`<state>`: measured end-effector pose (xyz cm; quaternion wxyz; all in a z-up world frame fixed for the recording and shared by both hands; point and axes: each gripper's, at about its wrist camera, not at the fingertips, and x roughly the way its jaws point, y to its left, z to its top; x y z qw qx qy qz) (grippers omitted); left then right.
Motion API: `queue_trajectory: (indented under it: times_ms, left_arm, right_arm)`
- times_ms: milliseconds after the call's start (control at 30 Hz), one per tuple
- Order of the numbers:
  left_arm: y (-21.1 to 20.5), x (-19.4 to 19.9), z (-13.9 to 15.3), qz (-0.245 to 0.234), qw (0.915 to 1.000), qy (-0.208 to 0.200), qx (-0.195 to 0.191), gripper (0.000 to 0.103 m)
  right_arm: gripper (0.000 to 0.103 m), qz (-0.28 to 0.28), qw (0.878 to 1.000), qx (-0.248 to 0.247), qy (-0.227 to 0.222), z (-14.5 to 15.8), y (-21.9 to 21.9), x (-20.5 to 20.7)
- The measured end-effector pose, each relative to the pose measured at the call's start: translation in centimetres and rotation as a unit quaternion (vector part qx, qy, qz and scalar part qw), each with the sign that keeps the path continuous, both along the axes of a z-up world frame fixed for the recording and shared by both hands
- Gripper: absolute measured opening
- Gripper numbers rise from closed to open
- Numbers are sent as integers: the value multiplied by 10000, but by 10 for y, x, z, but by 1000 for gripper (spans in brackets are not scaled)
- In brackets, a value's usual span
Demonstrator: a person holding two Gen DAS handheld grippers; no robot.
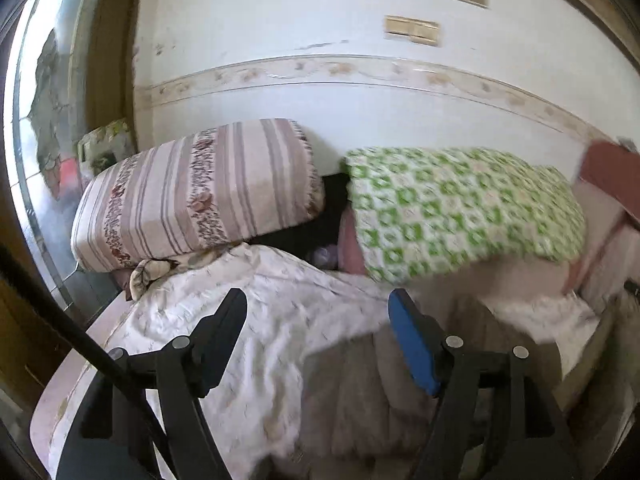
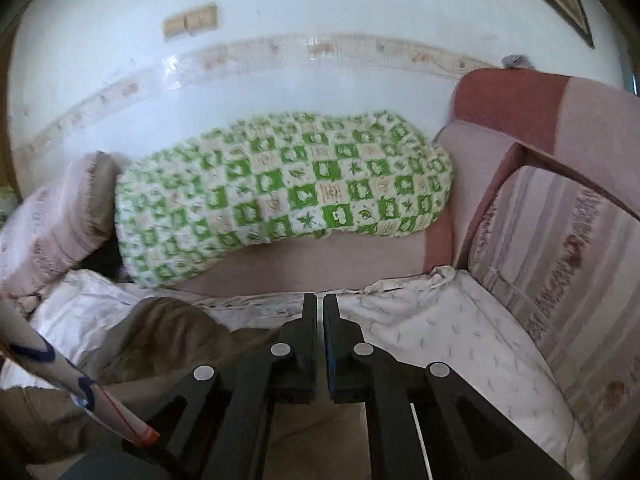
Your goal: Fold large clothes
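Note:
A taupe-brown garment (image 1: 360, 380) lies crumpled on the white printed bed cover (image 1: 248, 308). My left gripper (image 1: 318, 300) hangs above it, open, with a wide gap between the black finger and the blue-padded finger (image 1: 412, 344) and nothing between them. In the right wrist view the same brown garment (image 2: 168, 332) sits at lower left on the white cover (image 2: 440, 328). My right gripper (image 2: 320, 300) is shut, its jaws together with nothing held, above the garment's right edge.
A striped floral pillow (image 1: 192, 192) and a green-checked folded quilt (image 1: 460, 208) lie along the white wall. A pink padded bed end (image 2: 520, 100) and another striped pillow (image 2: 568, 248) close off the right. A white sleeve-like thing (image 2: 60, 372) crosses the lower left.

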<state>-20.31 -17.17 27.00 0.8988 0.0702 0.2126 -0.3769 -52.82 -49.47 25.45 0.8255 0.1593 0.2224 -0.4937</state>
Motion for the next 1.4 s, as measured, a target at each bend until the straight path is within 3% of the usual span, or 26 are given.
queue_trajectory:
  times_ms: [67, 100, 167, 267, 367, 467, 533, 600, 733, 900, 1000, 1100, 1167, 1267, 1367, 1400]
  left_arm:
    - [-6, 13, 0, 284, 9994, -102, -146, 72]
    - [-10, 16, -4, 656, 9971, -276, -253, 72]
    - [-27, 23, -15, 838, 9954, -371, -280, 72]
    - [-51, 33, -33, 550, 9981, -284, 56, 73]
    - [-56, 40, -46, -17, 9991, -179, 384, 72]
    - [-36, 46, -54, -648, 9964, 184, 519, 73]
    - [-13, 49, -59, -1011, 9923, 575, 426, 76]
    - [23, 57, -69, -1164, 9881, 941, 339, 89]
    - [102, 71, -100, -1428, 9790, 1445, 176, 91]
    - [171, 77, -168, -1819, 9612, 2045, 339, 92]
    - [185, 90, -209, -2147, 9336, 2868, -72, 92]
    - [167, 102, -231, -2471, 9087, 3353, -289, 92]
    - [147, 105, -240, -2670, 9038, 3340, -177, 92]
    - [111, 111, -255, -3008, 8857, 3536, -40, 92]
    - [86, 104, -256, -3267, 8799, 3448, 78, 92]
    - [81, 101, -254, -3329, 8805, 3374, 80, 83]
  right_arm:
    - [4, -171, 9997, 144, -33, -17, -28, 15]
    - [4, -189, 9995, 239, -49, -30, -40, 23]
    - [4, -249, 9984, 476, -172, -54, -54, 29]
    - [4, 27, 9957, 833, -402, -76, -60, 27]
    - [6, 805, 9904, 1075, -319, -91, -54, 25]
    - [24, 1552, 9761, 1471, -379, -106, -55, 19]
    - [64, 1912, 9665, 1667, -398, -114, -58, 19]
    - [68, 2185, 9591, 1751, -417, -120, -61, 19]
    - [68, 2591, 9437, 1986, -539, -125, -69, 28]
    - [68, 2762, 9403, 1986, -84, -138, -76, 52]
    - [68, 2876, 9337, 2131, -54, -145, -82, 61]
    - [69, 2848, 9341, 2151, 39, -150, -87, 66]
    - [69, 2864, 9324, 2204, 74, -153, -89, 67]
    - [70, 2871, 9322, 2197, 146, -156, -90, 67]
    - [73, 2834, 9337, 2183, 162, -158, -93, 69]
    - [73, 2813, 9341, 2190, 187, -160, -94, 71]
